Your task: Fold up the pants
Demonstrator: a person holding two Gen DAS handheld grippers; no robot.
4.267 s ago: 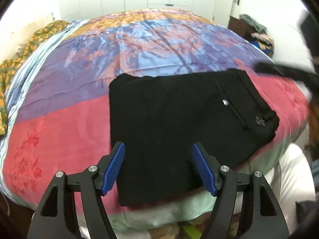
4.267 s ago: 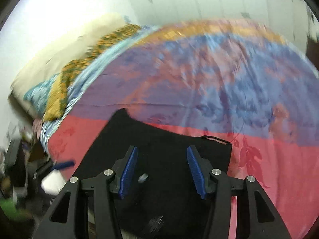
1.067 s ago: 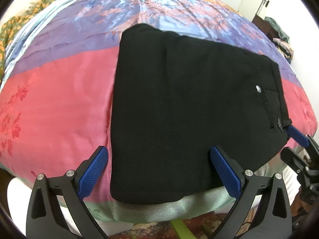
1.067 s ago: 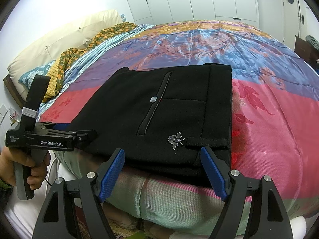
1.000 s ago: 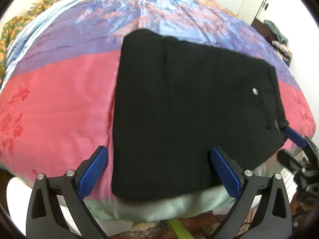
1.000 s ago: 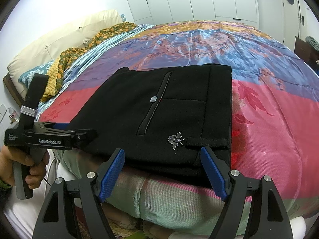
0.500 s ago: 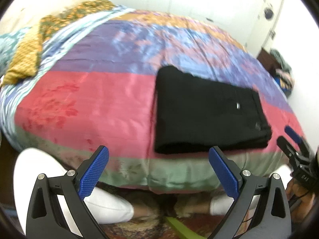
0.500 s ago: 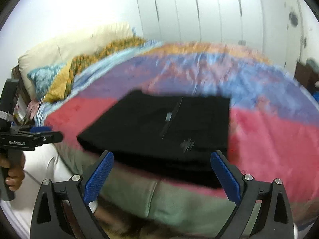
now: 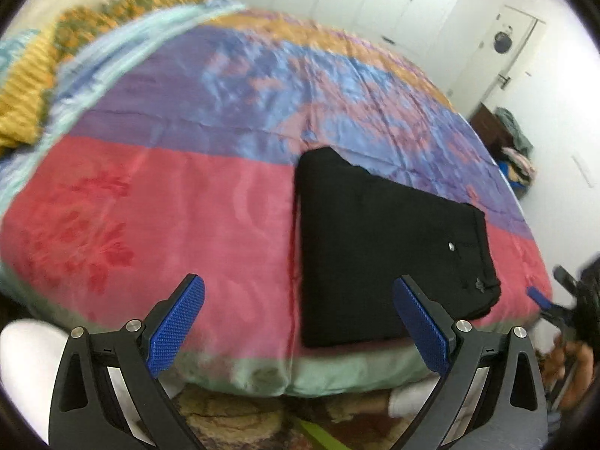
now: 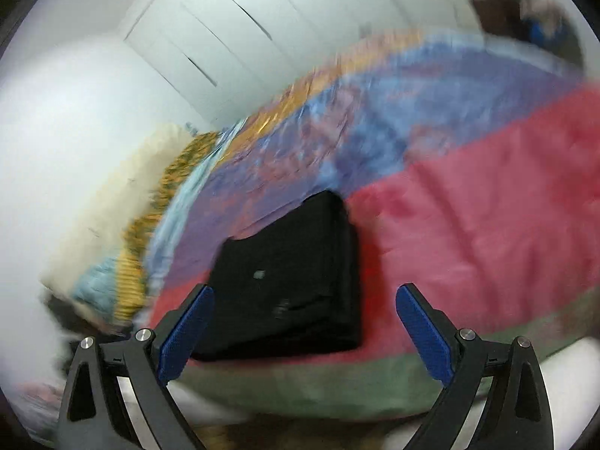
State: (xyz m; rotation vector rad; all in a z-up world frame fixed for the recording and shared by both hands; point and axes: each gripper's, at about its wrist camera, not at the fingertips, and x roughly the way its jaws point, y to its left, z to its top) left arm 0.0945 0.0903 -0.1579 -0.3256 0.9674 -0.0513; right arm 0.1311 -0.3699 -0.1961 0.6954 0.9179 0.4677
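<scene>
The black pants (image 9: 386,247) lie folded into a compact rectangle on the red band of a multicoloured satin bedspread (image 9: 168,202), close to the bed's near edge. In the left wrist view the bundle's long axis runs from its far left corner, which reaches the purple band, down toward the near right, where the waistband end with a small silver button (image 9: 451,246) and a pale emblem (image 9: 479,283) sits. The folded edge faces the near left.

The left gripper (image 9: 298,322) hangs off the bed's edge with its blue-padded jaws spread wide and nothing between them; the pants lie beyond it, mostly toward its right finger. The right gripper (image 10: 303,324) is likewise spread wide and holds nothing.

The right wrist view is tilted and heavily blurred; there the pants (image 10: 288,281) appear behind the left finger, with the stacked layers of the bundle visible along its near side, which the left view barely shows. It also shows a cream pillow (image 10: 112,202) at the bed's head. Only the left view shows the right gripper from outside, a dark shape at the frame's right edge (image 9: 562,300), and a white door (image 9: 502,56).
</scene>
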